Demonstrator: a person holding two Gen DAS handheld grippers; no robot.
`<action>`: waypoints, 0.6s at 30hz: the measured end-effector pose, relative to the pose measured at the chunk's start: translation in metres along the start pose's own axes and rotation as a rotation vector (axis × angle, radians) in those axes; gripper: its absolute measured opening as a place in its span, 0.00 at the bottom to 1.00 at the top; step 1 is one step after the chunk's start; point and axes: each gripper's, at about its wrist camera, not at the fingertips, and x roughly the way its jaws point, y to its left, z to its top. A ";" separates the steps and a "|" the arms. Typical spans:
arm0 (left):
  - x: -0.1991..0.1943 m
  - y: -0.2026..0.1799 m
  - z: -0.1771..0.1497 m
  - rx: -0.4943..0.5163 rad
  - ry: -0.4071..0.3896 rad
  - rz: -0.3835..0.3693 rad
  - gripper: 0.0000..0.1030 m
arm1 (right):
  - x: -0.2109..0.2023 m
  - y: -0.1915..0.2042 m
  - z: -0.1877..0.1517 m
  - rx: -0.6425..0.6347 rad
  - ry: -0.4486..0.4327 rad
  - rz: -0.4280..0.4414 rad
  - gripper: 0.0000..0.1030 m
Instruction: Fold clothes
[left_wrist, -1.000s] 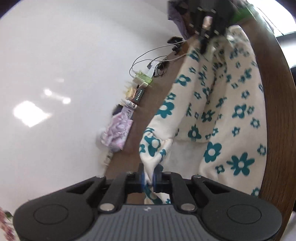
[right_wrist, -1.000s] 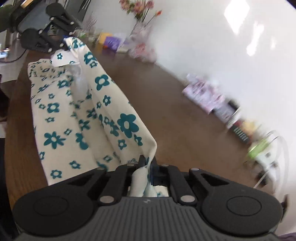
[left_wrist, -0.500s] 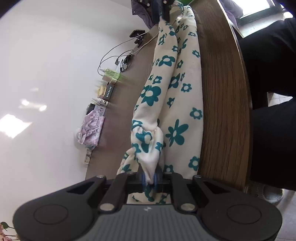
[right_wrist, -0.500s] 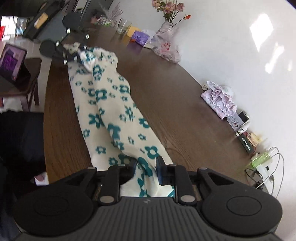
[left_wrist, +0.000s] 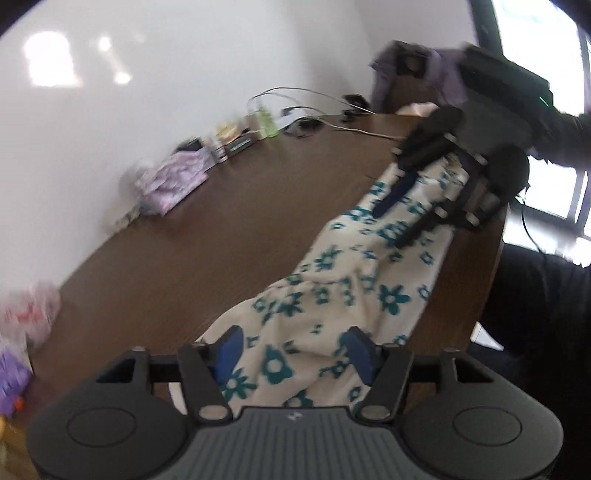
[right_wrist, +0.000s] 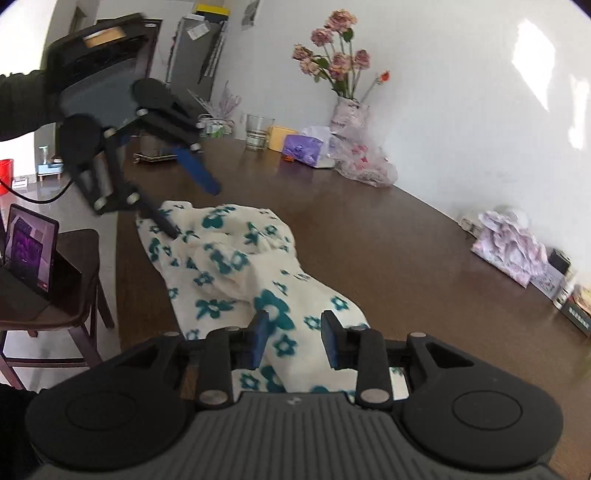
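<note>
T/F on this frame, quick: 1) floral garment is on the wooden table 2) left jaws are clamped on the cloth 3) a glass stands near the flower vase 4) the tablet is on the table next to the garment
1) True. The floral garment lies in a long strip on the wooden table.
2) False. The left gripper has its jaws apart and opening; cloth lies between them, unpinched.
3) True. A glass stands left of the flower vase.
4) False. The tablet sits on a chair beside the table.
</note>
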 end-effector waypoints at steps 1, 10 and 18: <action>0.005 0.014 0.003 -0.025 0.002 -0.007 0.71 | 0.004 0.005 0.005 -0.009 -0.008 0.015 0.35; 0.096 0.065 0.025 -0.083 0.142 -0.294 0.74 | 0.064 0.026 0.028 -0.163 0.069 0.007 0.21; 0.094 0.060 0.005 -0.126 0.127 -0.333 0.24 | 0.056 0.036 0.028 -0.227 -0.030 -0.187 0.08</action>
